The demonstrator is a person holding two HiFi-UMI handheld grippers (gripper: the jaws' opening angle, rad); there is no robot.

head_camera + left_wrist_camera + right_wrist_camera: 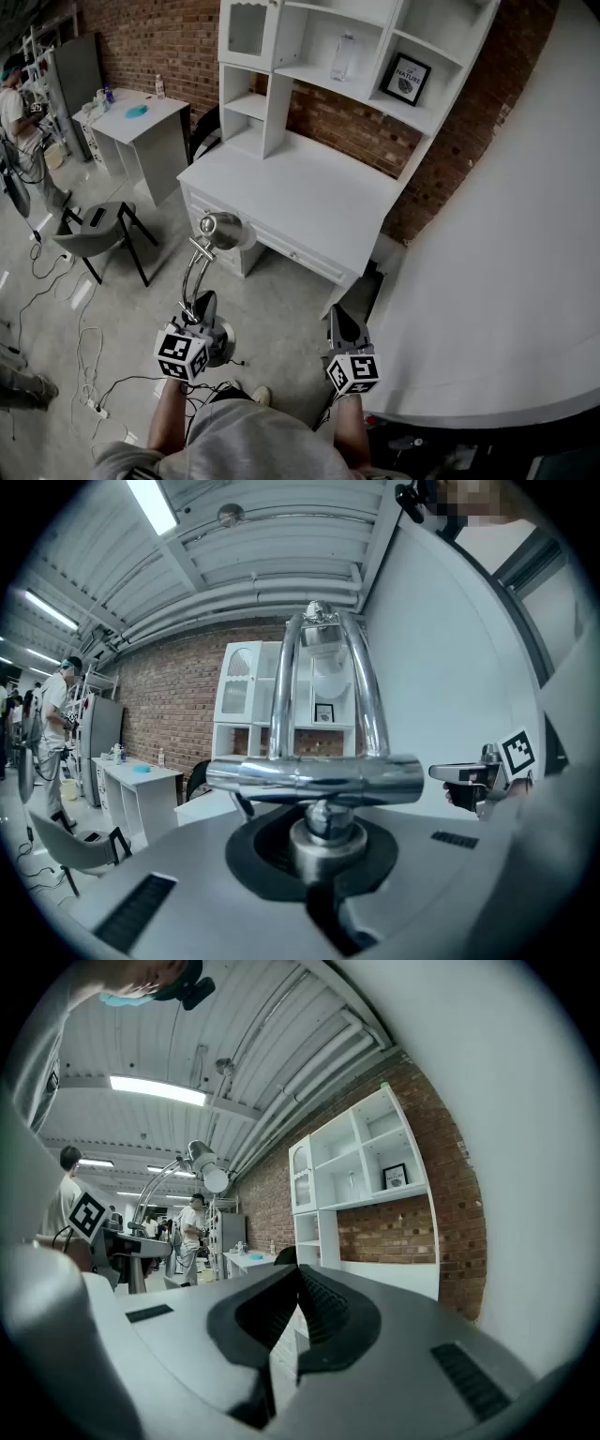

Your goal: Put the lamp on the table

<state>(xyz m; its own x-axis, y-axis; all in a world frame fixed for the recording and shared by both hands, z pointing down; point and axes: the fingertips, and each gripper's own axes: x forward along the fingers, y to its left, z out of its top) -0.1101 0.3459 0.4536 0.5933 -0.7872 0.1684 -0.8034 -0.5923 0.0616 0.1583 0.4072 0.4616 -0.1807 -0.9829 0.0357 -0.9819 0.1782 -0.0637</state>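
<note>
Gripping a polished chrome lamp (221,231) by its stem above the round base, the left gripper (204,307) holds it over the grey concrete floor (281,314), short of the bench. The right gripper's (344,323) ribbed black fingers press together, empty. Beyond, the smooth white bench (309,197) meets a brick wall (159,37); its shelves (281,70) hold a clear bottle (344,56) and a framed print (406,78)

The lamp (218,231) is before the table (309,192), the chair (97,231) farther left.
</note>
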